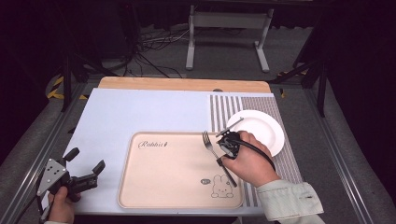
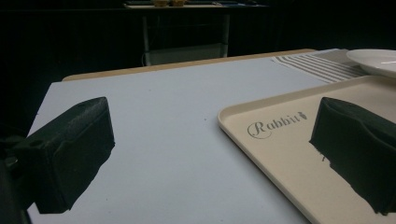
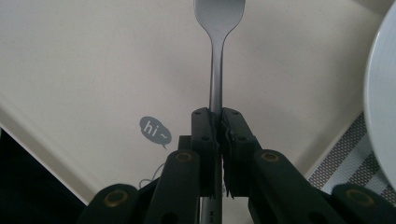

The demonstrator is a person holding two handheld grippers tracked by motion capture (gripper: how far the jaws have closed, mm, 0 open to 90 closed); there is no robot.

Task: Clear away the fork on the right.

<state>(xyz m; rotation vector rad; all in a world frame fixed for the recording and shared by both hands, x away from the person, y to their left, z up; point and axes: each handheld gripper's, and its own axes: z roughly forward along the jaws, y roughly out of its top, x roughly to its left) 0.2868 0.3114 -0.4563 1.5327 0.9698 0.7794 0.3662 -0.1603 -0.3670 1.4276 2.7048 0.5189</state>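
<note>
Bare mat [image 1: 140,112] left of plate [image 1: 261,126]

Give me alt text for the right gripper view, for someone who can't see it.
The right gripper has its two black jaws shut on the handle of a metal fork, whose head points away over a beige tray. A grey "hi~" speech bubble is printed on the tray, and a white plate curves in at right.

Left gripper [image 2: 210,154] jaws wide apart over blue mat [image 2: 154,121] & tray [image 2: 280,140] corner; plate [image 2: 373,60] prob. beyond.
</note>
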